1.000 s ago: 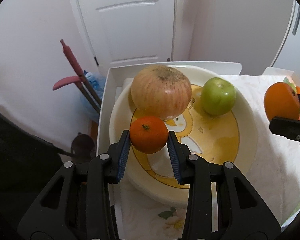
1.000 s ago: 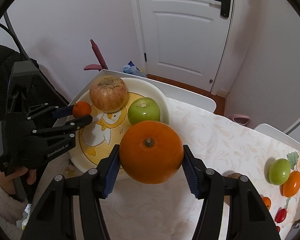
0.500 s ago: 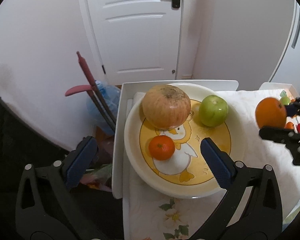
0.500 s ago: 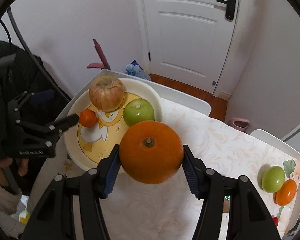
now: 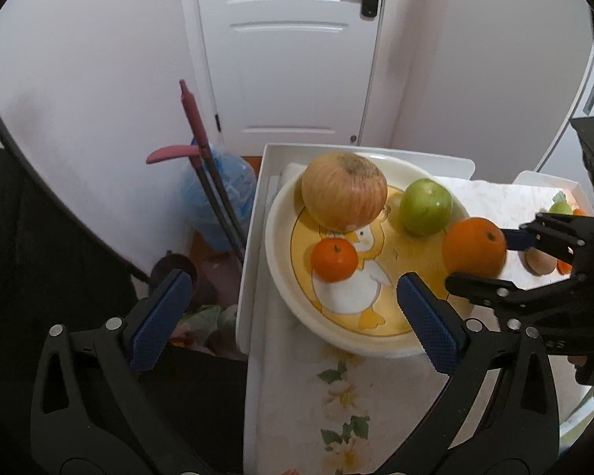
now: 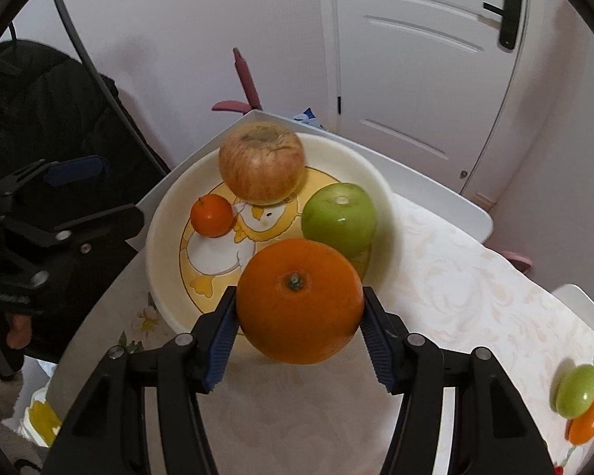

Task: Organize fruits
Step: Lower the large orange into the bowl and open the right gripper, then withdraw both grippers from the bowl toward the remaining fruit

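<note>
A cream plate [image 5: 275, 237] [image 6: 154, 245] with a yellow duck picture holds a big red-yellow apple [image 5: 344, 192] [image 6: 262, 166], a green apple [image 5: 425, 208] [image 6: 338, 217] and a small tangerine [image 5: 334, 259] [image 6: 212, 215]. My left gripper [image 5: 295, 320] [image 6: 95, 194] is open wide, drawn back from the plate's near-left side with nothing between its fingers. My right gripper [image 6: 299, 316] [image 5: 487, 261] is shut on a large orange [image 6: 299, 301] [image 5: 474, 247], held at the plate's right rim next to the green apple.
The plate sits on a floral cloth [image 5: 344, 396] over a white table [image 5: 253, 237]. More fruit lies at the table's far right: a green fruit [image 6: 576, 390], an orange one [image 6: 588, 421] and a brown item [image 5: 540, 263]. Pink-handled mops [image 5: 194, 126] and a blue bag [image 5: 221, 190] stand beside the table.
My left gripper opened, left the tangerine on the plate and pulled back and up. My right gripper carried the large orange closer to the plate's rim and lower.
</note>
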The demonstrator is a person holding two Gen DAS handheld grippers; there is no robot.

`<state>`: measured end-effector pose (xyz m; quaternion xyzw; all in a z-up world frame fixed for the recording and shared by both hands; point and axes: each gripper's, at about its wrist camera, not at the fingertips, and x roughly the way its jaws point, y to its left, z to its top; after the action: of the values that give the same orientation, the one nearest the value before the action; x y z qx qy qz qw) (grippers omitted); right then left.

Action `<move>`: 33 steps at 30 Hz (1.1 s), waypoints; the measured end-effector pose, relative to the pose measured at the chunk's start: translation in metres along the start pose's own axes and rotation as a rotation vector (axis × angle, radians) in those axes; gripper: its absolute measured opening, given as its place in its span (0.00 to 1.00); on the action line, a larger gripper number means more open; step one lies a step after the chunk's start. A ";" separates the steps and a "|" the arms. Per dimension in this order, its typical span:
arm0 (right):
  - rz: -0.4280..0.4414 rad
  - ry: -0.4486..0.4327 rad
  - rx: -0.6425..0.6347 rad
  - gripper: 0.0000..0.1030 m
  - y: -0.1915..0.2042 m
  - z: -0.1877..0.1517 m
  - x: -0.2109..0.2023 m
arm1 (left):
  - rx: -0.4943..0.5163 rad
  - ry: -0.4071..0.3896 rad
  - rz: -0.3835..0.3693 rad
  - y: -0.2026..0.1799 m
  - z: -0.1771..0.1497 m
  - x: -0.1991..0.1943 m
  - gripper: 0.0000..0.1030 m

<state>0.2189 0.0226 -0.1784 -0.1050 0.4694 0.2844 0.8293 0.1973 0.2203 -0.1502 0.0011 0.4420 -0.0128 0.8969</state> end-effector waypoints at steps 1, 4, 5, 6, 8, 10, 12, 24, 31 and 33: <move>-0.002 0.003 -0.007 0.53 0.002 0.000 0.005 | 0.002 0.004 0.000 0.000 -0.001 0.000 1.00; -0.016 0.008 -0.016 0.53 0.004 0.001 0.013 | 0.009 0.009 -0.006 -0.001 -0.003 -0.001 1.00; -0.018 0.009 -0.019 0.53 0.005 0.001 0.014 | 0.013 0.007 -0.005 -0.002 -0.004 -0.003 1.00; -0.021 0.009 -0.023 0.53 0.006 0.001 0.015 | 0.017 0.007 -0.003 -0.003 -0.004 -0.003 1.00; -0.034 0.011 -0.038 0.53 0.008 0.000 0.018 | 0.015 0.006 -0.003 -0.002 -0.005 -0.005 1.00; -0.054 0.009 -0.046 0.53 0.009 0.001 0.020 | 0.008 0.007 -0.005 -0.001 -0.005 -0.005 1.00; -0.048 0.005 -0.038 0.54 0.008 0.001 0.022 | 0.008 0.010 -0.004 -0.001 -0.006 -0.006 1.00; -0.052 -0.090 -0.048 1.00 0.008 -0.001 -0.002 | 0.017 -0.007 0.004 -0.001 -0.007 -0.023 1.00; -0.066 -0.096 -0.032 1.00 0.015 -0.003 -0.031 | 0.042 -0.054 0.006 -0.008 0.002 -0.050 1.00; -0.073 -0.108 -0.027 1.00 0.017 -0.003 -0.044 | 0.046 -0.066 0.001 -0.011 0.005 -0.061 1.00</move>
<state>0.1899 0.0186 -0.1420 -0.1178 0.4158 0.2655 0.8618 0.1643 0.2105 -0.0989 0.0216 0.4117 -0.0227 0.9108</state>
